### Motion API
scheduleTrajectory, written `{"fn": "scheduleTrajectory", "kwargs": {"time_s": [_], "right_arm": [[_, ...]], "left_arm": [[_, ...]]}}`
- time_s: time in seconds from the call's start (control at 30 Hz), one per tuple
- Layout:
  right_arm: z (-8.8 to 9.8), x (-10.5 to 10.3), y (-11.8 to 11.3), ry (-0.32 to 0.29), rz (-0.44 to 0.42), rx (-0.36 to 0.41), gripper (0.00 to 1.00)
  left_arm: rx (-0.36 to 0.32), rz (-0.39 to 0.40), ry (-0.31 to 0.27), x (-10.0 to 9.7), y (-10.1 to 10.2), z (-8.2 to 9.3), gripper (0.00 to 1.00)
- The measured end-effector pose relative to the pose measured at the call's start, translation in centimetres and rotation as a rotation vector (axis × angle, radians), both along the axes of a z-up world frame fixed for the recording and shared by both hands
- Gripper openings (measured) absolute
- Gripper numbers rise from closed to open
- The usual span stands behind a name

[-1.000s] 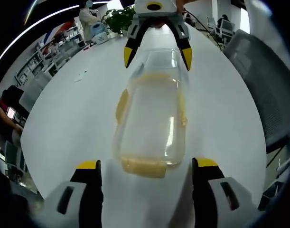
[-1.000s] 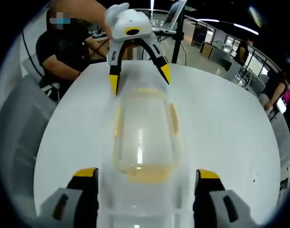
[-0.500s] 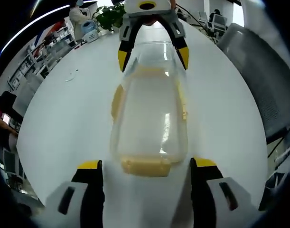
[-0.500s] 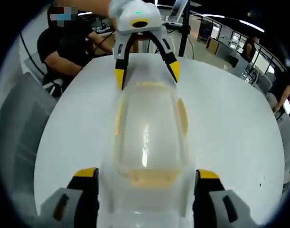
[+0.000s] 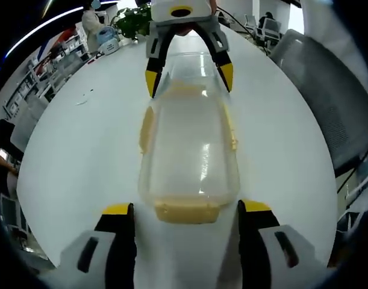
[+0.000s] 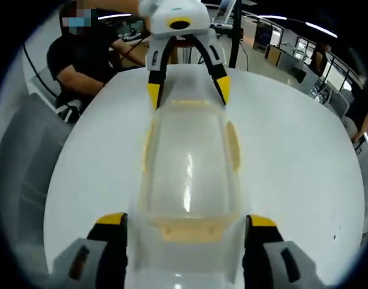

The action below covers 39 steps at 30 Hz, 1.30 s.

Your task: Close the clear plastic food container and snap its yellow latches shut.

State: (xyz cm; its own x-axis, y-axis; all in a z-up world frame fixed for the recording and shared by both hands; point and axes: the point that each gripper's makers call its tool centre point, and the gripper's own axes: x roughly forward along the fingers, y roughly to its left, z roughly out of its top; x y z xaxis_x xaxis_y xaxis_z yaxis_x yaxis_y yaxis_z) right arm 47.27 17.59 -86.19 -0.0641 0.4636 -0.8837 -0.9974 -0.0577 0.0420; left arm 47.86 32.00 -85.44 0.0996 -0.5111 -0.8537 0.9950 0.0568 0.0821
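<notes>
Container: the clear food container (image 5: 190, 150) sits on the tabletop (image 5: 81, 156), lid on.
Left hand-held gripper (image 5: 187, 211): I hold it wide at the container's near end latch (image 5: 188, 211).
Right hand-held gripper (image 6: 187, 220): wide at the container's opposite end, so I can press both ends.

The setting was an open-plan office: a round white table (image 5: 81, 156), grey mesh chairs (image 5: 328, 102), far shelving (image 5: 51, 69), a potted plant (image 5: 132, 18), ceiling strip lighting.
</notes>
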Motion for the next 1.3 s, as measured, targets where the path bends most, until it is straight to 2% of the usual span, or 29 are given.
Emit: {"fn": "scheduleTrajectory", "kwargs": {"time_s": [0.1, 0.17, 0.2, 0.23, 0.3, 0.33, 0.5, 0.87, 1.07, 1.3], "right_arm": [[-0.38, 0.21, -0.49, -0.032, 0.035, -0.032, 0.74], [-0.30, 0.02, -0.41, -0.021, 0.033, -0.026, 0.75], [-0.17, -0.32, -0.04, 0.009, 0.014, -0.006, 0.76], [-0.15, -0.16, -0.05, 0.005, 0.014, -0.007, 0.75], [-0.42, 0.53, -0.48, -0.062, 0.062, -0.041, 0.70], [-0.37, 0.07, -0.20, -0.029, 0.037, -0.024, 0.69], [-0.34, 0.33, 0.01, -0.039, 0.032, -0.020, 0.67], [-0.26, 0.19, 0.12, -0.040, 0.035, -0.017, 0.65], [-0.22, -0.05, -0.13, -0.041, 0.055, -0.025, 0.64], [-0.20, -0.13, -0.28, -0.040, 0.053, -0.034, 0.62]], "left_arm": [[0.007, -0.015, 0.019, -0.17, 0.00, -0.16, 0.64], [0.012, -0.028, 0.042, -0.55, -0.06, -0.23, 0.59], [0.011, -0.035, 0.045, -0.61, -0.09, -0.25, 0.58], [0.010, -0.036, 0.045, -0.59, -0.09, -0.26, 0.58], [0.009, -0.023, 0.045, -0.46, -0.09, -0.17, 0.60], [0.008, -0.019, 0.048, -0.38, -0.02, -0.26, 0.60], [0.007, -0.023, 0.072, -0.76, -0.06, -0.35, 0.56], [0.003, -0.011, 0.067, -0.50, -0.02, -0.36, 0.51], [0.012, -0.024, 0.056, -0.50, 0.30, -0.31, 0.38], [0.010, -0.034, 0.057, -0.69, 0.20, -0.27, 0.38]]}}
